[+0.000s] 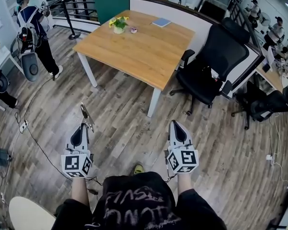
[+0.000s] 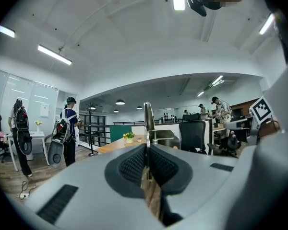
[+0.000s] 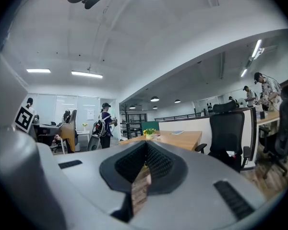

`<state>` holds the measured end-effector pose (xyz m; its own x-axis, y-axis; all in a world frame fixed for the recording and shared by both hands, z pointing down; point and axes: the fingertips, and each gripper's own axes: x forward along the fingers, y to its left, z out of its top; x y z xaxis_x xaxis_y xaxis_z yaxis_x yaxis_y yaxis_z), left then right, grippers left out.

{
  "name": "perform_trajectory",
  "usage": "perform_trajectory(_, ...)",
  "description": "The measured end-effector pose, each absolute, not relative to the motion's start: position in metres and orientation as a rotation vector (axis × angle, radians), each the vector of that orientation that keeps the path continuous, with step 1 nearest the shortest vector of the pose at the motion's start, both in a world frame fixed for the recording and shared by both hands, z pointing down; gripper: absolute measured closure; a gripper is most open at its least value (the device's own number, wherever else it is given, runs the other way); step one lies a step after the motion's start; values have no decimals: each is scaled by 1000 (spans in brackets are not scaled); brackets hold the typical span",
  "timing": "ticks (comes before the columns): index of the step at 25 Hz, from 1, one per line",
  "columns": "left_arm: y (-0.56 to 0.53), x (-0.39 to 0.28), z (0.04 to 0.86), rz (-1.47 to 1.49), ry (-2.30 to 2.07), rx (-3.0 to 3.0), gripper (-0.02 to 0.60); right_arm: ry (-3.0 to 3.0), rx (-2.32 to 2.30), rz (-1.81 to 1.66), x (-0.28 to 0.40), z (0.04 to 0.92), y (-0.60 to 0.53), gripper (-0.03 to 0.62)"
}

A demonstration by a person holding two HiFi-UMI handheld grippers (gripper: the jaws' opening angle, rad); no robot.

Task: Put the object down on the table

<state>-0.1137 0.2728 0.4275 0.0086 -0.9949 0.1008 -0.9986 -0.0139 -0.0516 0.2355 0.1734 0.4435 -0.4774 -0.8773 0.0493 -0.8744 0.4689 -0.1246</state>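
My left gripper (image 1: 82, 128) is shut on a thin flat metal utensil (image 1: 87, 117) that sticks out forward past the fingertips. In the left gripper view the utensil (image 2: 148, 121) stands upright as a narrow metal strip between the closed jaws of the left gripper (image 2: 146, 152). My right gripper (image 1: 176, 124) is shut with nothing in it, and in its own view the right gripper (image 3: 145, 150) shows its jaws pressed together. Both are held over the wood-plank floor, short of the wooden table (image 1: 149, 51) ahead.
On the table stand a small potted plant (image 1: 118, 24), a small pink item (image 1: 133, 30) and a blue notebook (image 1: 161, 22). A black office chair (image 1: 216, 61) is at the table's right side. A person with a backpack (image 1: 31, 28) stands far left. A cable (image 1: 38, 143) runs across the floor.
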Motion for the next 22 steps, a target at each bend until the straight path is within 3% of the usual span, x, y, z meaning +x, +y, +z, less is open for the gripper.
perform_trajectory(11,191,-105,426,200,-2160,2259,568,2669,-1560,-236,226,449,97,589)
perform_trajectory(22,81,-161,444,158,-2106,2295,568,2651,-1557,-278,171,464,-2,589)
